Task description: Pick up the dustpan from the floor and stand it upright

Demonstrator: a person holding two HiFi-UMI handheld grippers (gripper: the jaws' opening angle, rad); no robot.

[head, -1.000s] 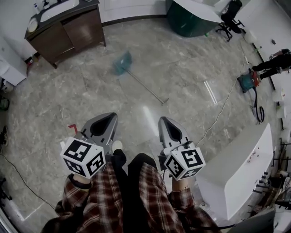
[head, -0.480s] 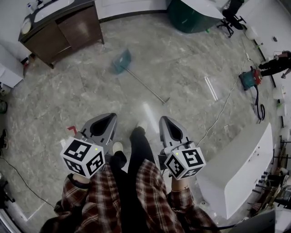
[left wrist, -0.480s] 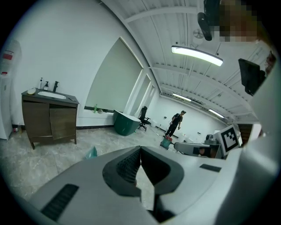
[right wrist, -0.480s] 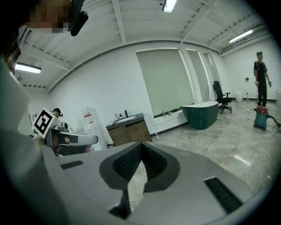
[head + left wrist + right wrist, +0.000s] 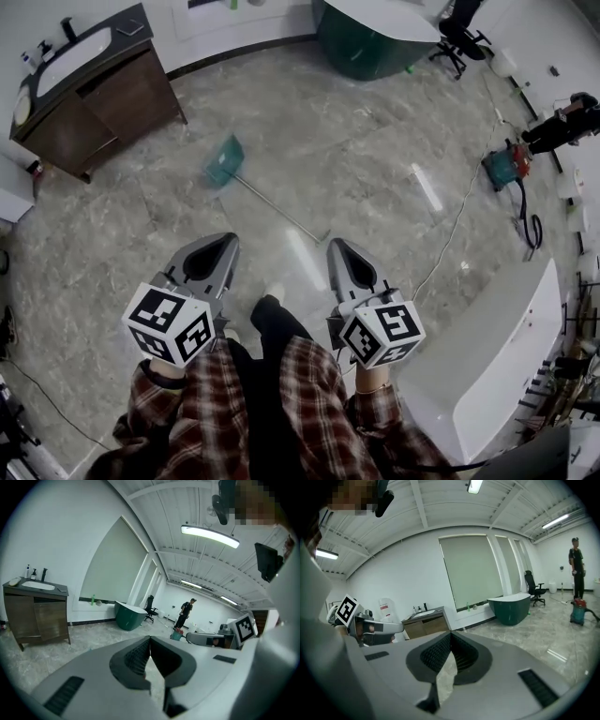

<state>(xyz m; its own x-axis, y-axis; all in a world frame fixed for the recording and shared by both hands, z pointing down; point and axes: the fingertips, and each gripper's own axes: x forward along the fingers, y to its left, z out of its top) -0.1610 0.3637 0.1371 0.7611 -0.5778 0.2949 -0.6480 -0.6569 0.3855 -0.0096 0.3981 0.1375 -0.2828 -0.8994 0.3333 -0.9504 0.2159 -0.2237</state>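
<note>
— Where's the dustpan?
— Flat on the marble floor, just right of the wooden vanity. Teal pan end is nearest the vanity, long handle trails away from it.
— Your tongs?
— My left tongs and right tongs are both pinched together, farther from the vanity than the dustpan, not touching it.

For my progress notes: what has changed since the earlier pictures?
The person has stepped forward: the dustpan now lies nearer the grippers in the head view, and the wooden cabinet has slid left. Nothing was taken or let go. The left gripper and right gripper stay shut and empty; the dustpan still lies on the floor.
</note>
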